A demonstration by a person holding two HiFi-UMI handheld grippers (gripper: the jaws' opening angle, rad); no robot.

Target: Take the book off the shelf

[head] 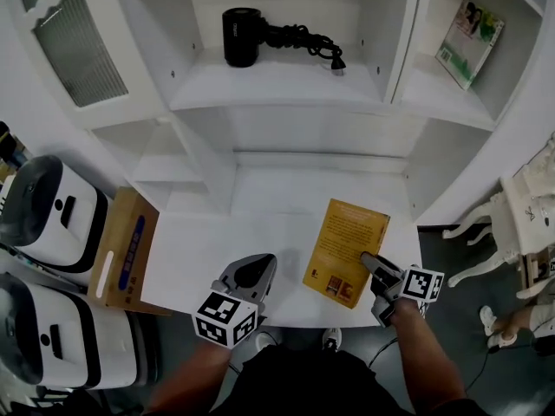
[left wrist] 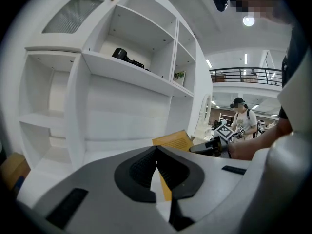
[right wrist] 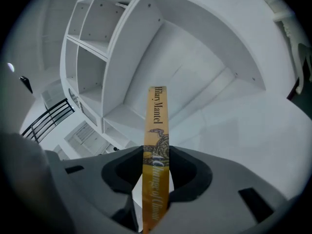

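Read on yellow book [right wrist: 158,111] spine: "Hilary Mantel", "A Change of Climate". Pinched edge-on by fingers of right gripper [right wrist: 156,155]. Left gripper [left wrist: 157,148] fingers closed, empty.

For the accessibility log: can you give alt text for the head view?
The right hand-held gripper clamps an orange book by its near corner over the white desk ledge; the left hand-held gripper beside it holds nothing. A black hair dryer sits on the shelf above.

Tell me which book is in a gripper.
The orange book, clamped by the right gripper; the green-covered one leans alone in the upper right shelf.
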